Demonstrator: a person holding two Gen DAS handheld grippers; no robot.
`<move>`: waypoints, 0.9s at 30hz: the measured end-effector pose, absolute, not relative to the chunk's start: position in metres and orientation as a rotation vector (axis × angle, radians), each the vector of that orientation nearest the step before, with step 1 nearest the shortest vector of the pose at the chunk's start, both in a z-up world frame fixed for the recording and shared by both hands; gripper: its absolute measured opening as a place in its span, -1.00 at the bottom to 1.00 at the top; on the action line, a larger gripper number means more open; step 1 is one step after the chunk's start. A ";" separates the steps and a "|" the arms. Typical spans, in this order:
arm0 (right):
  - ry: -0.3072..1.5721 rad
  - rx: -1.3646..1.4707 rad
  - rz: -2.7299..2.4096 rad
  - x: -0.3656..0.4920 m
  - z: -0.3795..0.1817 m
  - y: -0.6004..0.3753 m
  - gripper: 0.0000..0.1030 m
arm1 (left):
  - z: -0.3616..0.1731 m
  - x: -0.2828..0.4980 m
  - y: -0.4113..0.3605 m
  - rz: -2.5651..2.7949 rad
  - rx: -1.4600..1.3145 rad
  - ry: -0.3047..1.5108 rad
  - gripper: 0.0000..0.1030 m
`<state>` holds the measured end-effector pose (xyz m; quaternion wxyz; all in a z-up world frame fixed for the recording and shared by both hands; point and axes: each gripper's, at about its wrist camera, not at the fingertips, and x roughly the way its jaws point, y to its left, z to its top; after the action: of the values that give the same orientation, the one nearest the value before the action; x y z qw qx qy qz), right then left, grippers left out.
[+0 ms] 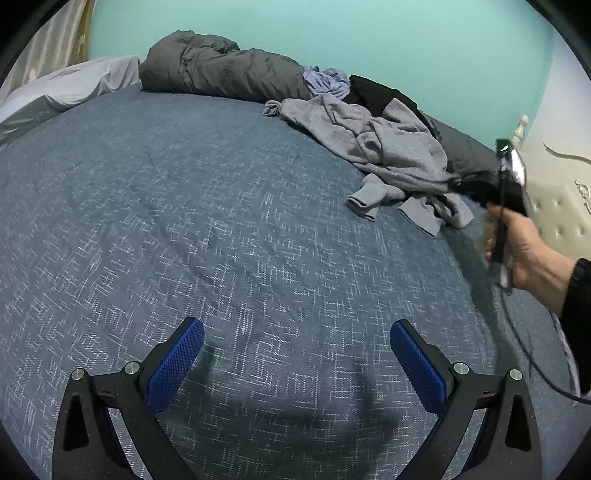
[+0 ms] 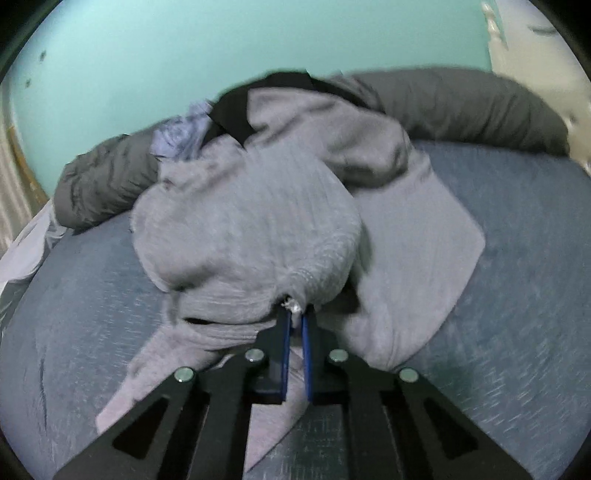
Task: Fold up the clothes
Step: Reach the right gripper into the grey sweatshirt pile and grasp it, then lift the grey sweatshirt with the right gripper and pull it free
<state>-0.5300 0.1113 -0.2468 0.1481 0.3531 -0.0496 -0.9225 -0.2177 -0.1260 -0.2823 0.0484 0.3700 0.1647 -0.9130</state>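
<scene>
A crumpled grey sweatshirt [image 1: 391,147] lies on the blue bedspread [image 1: 184,221] at the far right of the left wrist view. In the right wrist view the grey sweatshirt [image 2: 251,221] fills the middle, and my right gripper [image 2: 295,312] is shut on a bunched fold of it, the blue pads pressed on the cloth. From the left wrist view, the right gripper [image 1: 458,182] is a dark blur at the sweatshirt's near edge, held by a person's hand [image 1: 528,251]. My left gripper [image 1: 295,332] hangs open over bare bedspread, nothing between its fingers.
A rolled dark grey duvet [image 1: 221,70] runs along the turquoise wall [image 1: 369,33]. A light blue garment [image 1: 327,83] and a black garment [image 1: 376,94] lie behind the sweatshirt. A pale pillow [image 1: 66,88] sits at the far left. A cream padded headboard [image 1: 557,210] stands at right.
</scene>
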 end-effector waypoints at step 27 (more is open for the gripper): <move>0.078 0.328 -2.709 -0.264 0.128 0.164 -0.91 | -0.244 -0.168 -0.146 -2.872 0.898 0.475 0.99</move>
<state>-0.2645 0.1637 0.1278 0.2043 0.1175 0.0281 -0.9714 -0.1680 -0.1459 -0.2443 0.0477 0.2943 0.1556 -0.9417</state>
